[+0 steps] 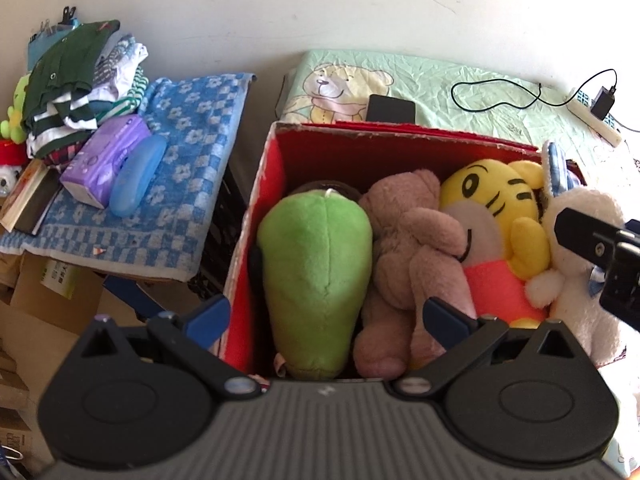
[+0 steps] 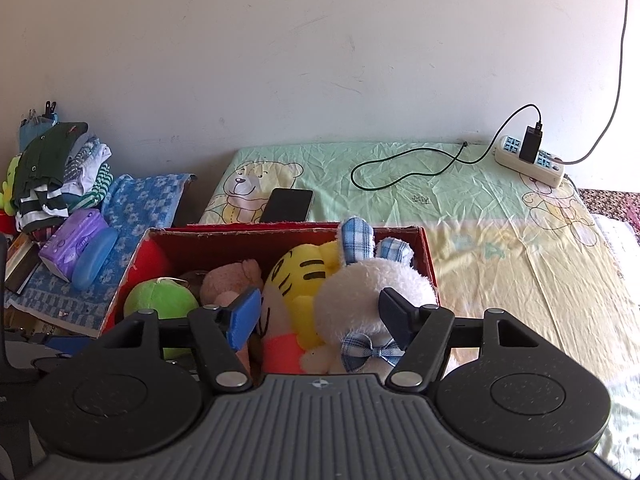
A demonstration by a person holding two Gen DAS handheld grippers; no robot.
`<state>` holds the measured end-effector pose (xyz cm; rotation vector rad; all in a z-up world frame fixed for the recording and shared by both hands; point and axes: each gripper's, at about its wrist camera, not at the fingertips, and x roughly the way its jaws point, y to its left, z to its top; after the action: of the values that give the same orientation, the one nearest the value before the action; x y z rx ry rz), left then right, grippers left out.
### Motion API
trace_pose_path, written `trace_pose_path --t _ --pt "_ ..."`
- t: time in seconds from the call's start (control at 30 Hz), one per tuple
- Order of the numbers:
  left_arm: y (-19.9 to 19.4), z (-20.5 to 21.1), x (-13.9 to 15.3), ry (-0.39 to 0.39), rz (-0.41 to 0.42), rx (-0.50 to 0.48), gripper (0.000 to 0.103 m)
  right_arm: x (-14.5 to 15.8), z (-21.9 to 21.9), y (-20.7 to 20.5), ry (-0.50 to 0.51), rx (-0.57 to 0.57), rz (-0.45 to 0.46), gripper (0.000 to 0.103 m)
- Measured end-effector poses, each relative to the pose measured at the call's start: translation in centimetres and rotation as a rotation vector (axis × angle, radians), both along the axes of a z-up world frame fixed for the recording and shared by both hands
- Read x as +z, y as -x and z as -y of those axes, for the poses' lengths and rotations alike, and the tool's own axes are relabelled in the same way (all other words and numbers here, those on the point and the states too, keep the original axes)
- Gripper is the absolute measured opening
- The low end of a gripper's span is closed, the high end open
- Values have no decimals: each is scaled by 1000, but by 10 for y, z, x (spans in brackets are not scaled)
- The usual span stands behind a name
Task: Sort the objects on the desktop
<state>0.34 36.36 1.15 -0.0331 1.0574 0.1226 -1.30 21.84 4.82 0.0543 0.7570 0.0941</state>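
Note:
A red cardboard box [image 1: 272, 176] [image 2: 132, 264] holds a green plush [image 1: 316, 272] [image 2: 160, 300], a pink bear [image 1: 408, 248] [image 2: 228, 284], a yellow tiger plush [image 1: 500, 216] [image 2: 300, 280] and a white rabbit plush [image 1: 584, 248] [image 2: 360, 300] with blue checked ears. My left gripper [image 1: 326, 316] is open above the green plush and the pink bear. My right gripper [image 2: 320, 320] is open with its fingers on either side of the white rabbit and the tiger, not closed on them.
A black phone [image 2: 286, 205] [image 1: 390, 109], a black cable [image 2: 400, 168] and a power strip [image 2: 528, 160] lie on the green bear-print sheet [image 2: 480, 208]. On the left, a blue towel [image 1: 188, 152] carries a purple tissue pack [image 1: 104, 160], a blue case [image 1: 138, 176] and piled clothes [image 1: 72, 84].

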Motion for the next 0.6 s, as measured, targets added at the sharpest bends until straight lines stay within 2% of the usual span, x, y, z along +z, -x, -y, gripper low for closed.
trace_pose_path --t 0.13,0.3,0.47,0.6 --pt "-2 1 -2 -10 -24 15 102 0 1 0 -1 3 0 69" --pt "3 2 2 -10 8 12 102 0 1 -1 2 9 0 71" --pt "2 4 6 -44 40 46 102 4 2 0 -13 9 -1 71" --pt "-1 3 8 -73 34 52 102 11 5 5 -24 7 23 72"
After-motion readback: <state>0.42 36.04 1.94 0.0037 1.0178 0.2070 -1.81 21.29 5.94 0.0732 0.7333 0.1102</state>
